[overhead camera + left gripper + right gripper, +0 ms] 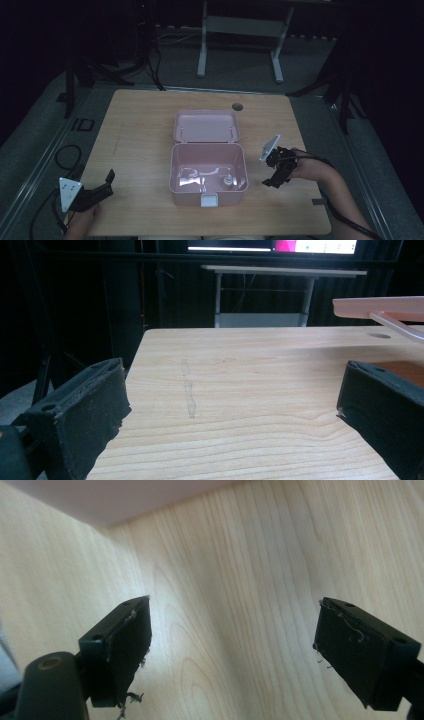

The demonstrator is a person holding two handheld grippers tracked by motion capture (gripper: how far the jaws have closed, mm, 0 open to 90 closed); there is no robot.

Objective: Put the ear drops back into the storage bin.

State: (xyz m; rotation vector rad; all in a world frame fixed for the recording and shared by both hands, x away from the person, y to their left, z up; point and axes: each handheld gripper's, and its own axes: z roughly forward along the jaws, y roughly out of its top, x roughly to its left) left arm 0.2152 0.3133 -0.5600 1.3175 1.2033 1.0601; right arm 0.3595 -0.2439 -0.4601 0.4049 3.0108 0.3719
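1. A pale wooden table (140, 150) stands in a dark room, with grey floor (30, 130) around it and a white metal frame (240, 35) beyond its far edge.
2. A pink box (208, 175) sits open at the table's middle, lid (206, 126) tipped back, with a small bottle (227, 182) inside near its front wall.
3. The left gripper (102, 187) rests at the near left corner, jaws wide apart with bare wood between them; the box lies well off past its right jaw.
4. The right gripper (278, 175) hovers just beside the box's right wall, jaws spread, wood grain between them.
5. A round hole (237, 106) marks the table beyond the lid.
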